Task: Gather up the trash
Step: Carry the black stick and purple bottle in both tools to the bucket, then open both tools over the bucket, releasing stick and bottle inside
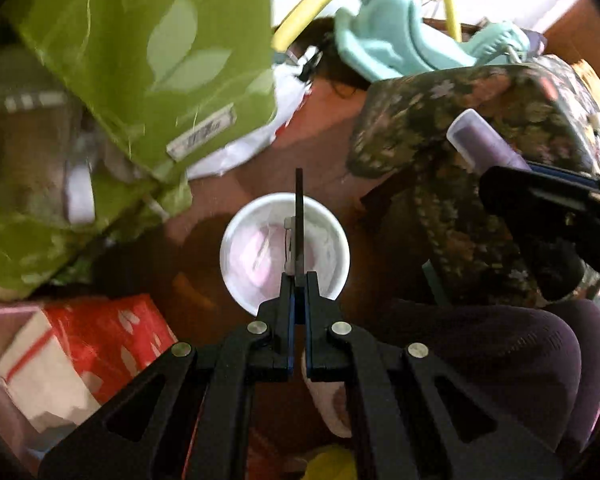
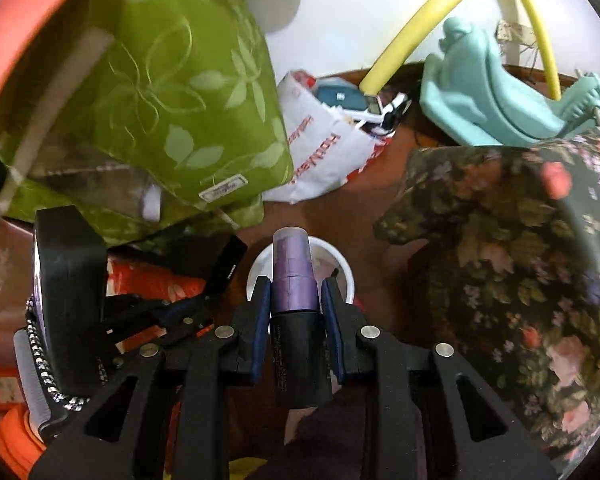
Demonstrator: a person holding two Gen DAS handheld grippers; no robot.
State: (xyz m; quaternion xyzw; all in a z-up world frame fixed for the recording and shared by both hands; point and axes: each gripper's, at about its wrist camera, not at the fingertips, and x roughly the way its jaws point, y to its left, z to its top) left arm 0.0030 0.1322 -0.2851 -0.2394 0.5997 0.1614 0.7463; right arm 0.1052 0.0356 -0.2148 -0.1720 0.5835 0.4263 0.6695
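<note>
Over white cup [image 1: 284, 250] | right gripper [image 2: 296, 292] clamped on purple tube [image 2: 292, 276]: light, stiff, slick, grip mid-body | left gripper [image 1: 299, 280] pinching thin black strip [image 1: 299, 216]

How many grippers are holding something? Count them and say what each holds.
2. The left gripper is shut on a thin flat black piece above the white cup. The right gripper is shut on a purple tube over that cup.
</note>
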